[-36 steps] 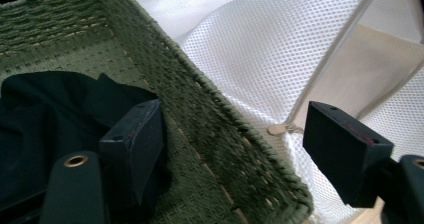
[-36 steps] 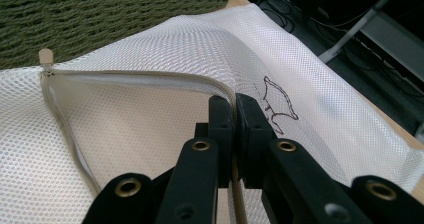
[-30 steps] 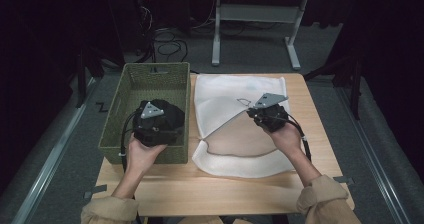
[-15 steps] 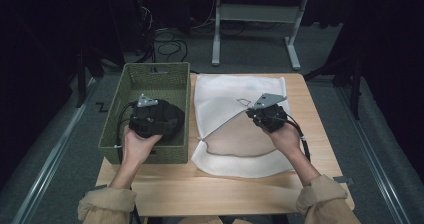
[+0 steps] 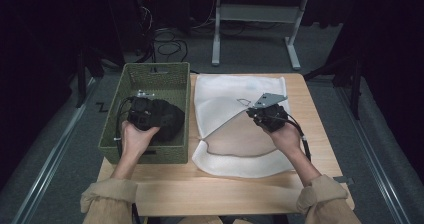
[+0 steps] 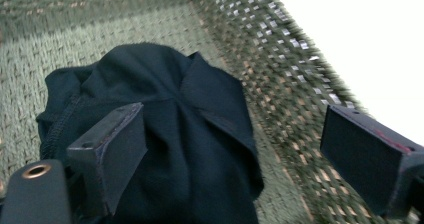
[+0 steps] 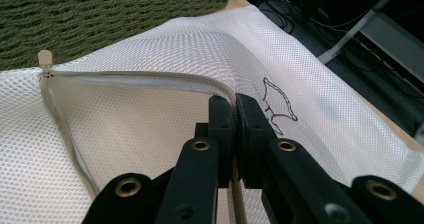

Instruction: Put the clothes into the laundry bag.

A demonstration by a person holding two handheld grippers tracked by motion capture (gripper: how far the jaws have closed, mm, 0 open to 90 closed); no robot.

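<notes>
At the left of the table stands a green woven basket (image 5: 112, 134), and in it lies a dark bundled garment (image 6: 165, 134). The left gripper (image 6: 240, 149) hangs just over it; its jaws have just been opening and now stand spread, one pad over the cloth and one near the basket wall, with nothing pinched between them. The garment looks soft, light and limp, so it should bunch and sag; a thick fold at the top of the bundle seems the best place to take hold. To the right lies a white mesh laundry bag (image 5: 235, 91), thin and floppy. The right gripper (image 7: 234, 109) has its jaws pressed together on the bag's zipper edge, holding the mouth open.
</notes>
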